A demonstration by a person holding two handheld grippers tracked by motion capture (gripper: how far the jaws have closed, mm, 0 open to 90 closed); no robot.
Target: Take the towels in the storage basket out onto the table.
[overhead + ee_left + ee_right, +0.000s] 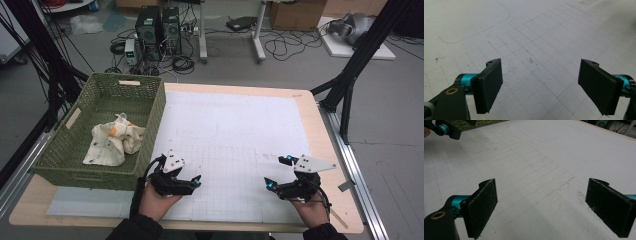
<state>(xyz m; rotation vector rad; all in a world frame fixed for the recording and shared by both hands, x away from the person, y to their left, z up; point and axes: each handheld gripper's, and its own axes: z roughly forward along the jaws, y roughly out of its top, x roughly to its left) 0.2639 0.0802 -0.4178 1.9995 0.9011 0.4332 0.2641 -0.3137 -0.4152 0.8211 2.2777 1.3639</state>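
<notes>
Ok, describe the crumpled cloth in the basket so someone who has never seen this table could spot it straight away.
Start at the wooden table with its white gridded mat, then go to the green woven plastic basket at the mat's left edge. Inside it, toward the near right corner, lies a crumpled cream cloth. It is the one loose thing in the basket, pale with small orange marks.

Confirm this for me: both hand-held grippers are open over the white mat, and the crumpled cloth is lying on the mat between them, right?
Not quite. The left hand-held gripper and right hand-held gripper are both open over the white mat, but the crumpled cloth lies inside the green basket at the table's left, not between them. The high view shows it.
</notes>
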